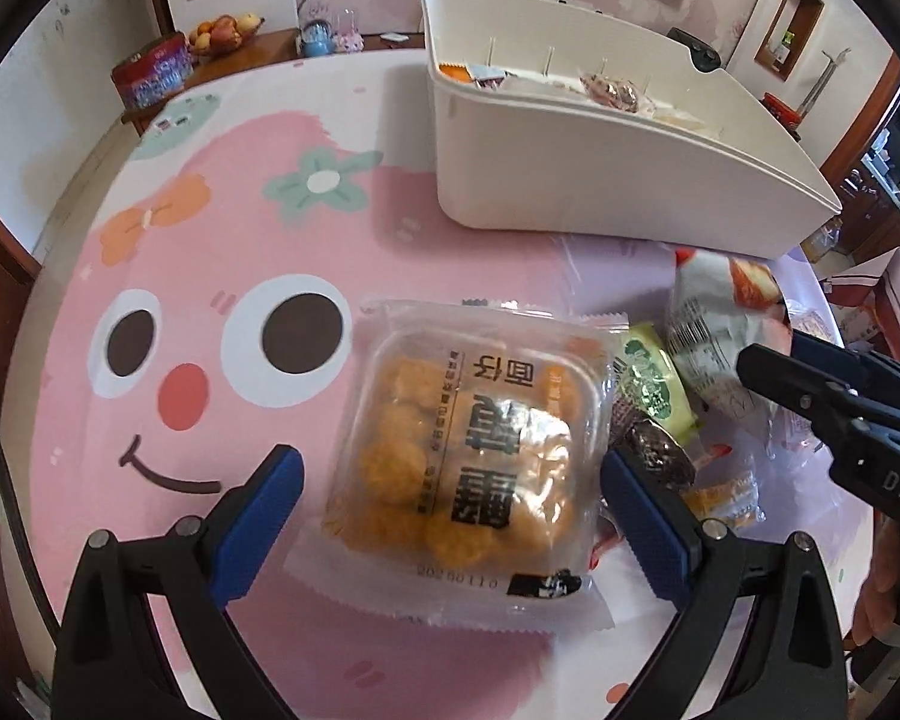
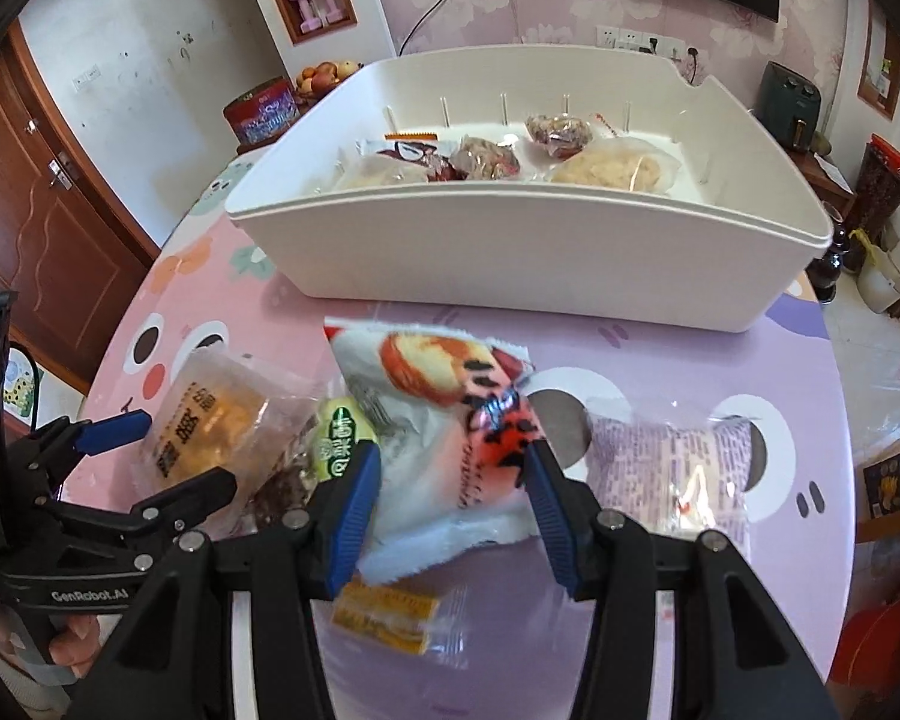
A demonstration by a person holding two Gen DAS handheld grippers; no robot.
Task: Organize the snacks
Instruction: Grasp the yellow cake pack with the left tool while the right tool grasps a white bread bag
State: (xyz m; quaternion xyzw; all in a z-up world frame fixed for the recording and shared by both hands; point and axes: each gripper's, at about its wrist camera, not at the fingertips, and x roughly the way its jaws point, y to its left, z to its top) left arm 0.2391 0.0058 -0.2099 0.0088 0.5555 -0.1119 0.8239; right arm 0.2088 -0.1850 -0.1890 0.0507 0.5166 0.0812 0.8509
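My left gripper (image 1: 450,480) is open, its blue pads either side of a clear packet of round yellow biscuits (image 1: 462,450) lying on the table; the pads do not touch it. My right gripper (image 2: 453,471) is shut on a white and red snack packet (image 2: 444,420), held just above the table. That packet shows in the left wrist view (image 1: 720,330) at the right. The white storage bin (image 2: 510,252) stands behind, holding several wrapped snacks (image 2: 486,159). The bin also shows in the left wrist view (image 1: 570,180).
A green wrapped sweet (image 2: 342,426), a dark wrapped snack (image 1: 654,450), a small yellow packet (image 2: 390,615) and a purple-print packet (image 2: 666,462) lie on the pink and purple cartoon tablecloth (image 1: 210,240). A fruit bowl (image 1: 222,33) and a red tin (image 1: 150,72) stand beyond the table.
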